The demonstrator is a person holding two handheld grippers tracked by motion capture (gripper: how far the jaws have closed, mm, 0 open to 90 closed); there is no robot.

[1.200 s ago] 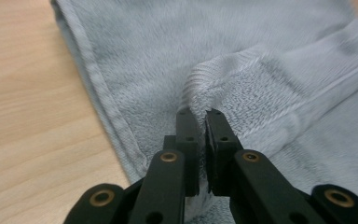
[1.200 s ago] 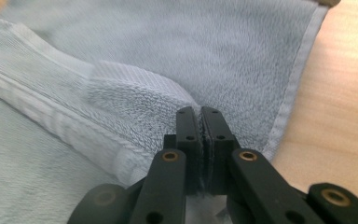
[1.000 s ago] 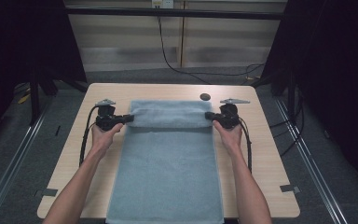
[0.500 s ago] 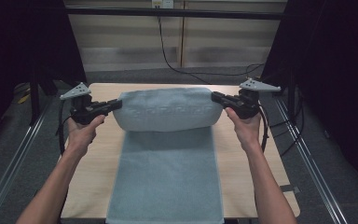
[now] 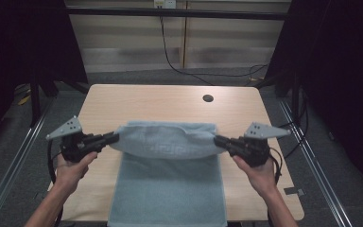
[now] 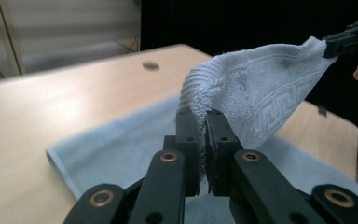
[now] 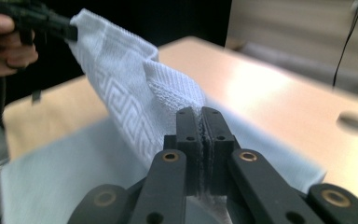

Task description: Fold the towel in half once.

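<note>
I hold a pale blue terry towel with a woven key-pattern border (image 5: 168,146) by its two far corners, one in each of my grippers. My left gripper (image 5: 108,138) has its black jaws clamped tight on the towel's left corner; in the left gripper view the cloth bunches out just above the closed jaws (image 6: 205,135) and stretches away to my other gripper at the upper right. My right gripper (image 5: 220,141) is likewise pinched shut on the right corner, and in the right gripper view a thin edge of cloth runs down between the two pressed jaws (image 7: 204,135).

The lifted edge hangs between my grippers above the light wooden table (image 5: 137,101), sagging a little in the middle with the patterned border facing me. The rest of the towel lies flat on the table below, reaching to the near edge between my forearms. My left hand (image 5: 73,165) and right hand (image 5: 260,172) grip the handles on either side of the towel. A small round dark hole (image 5: 208,98) sits in the tabletop beyond the towel, well apart from it.
</note>
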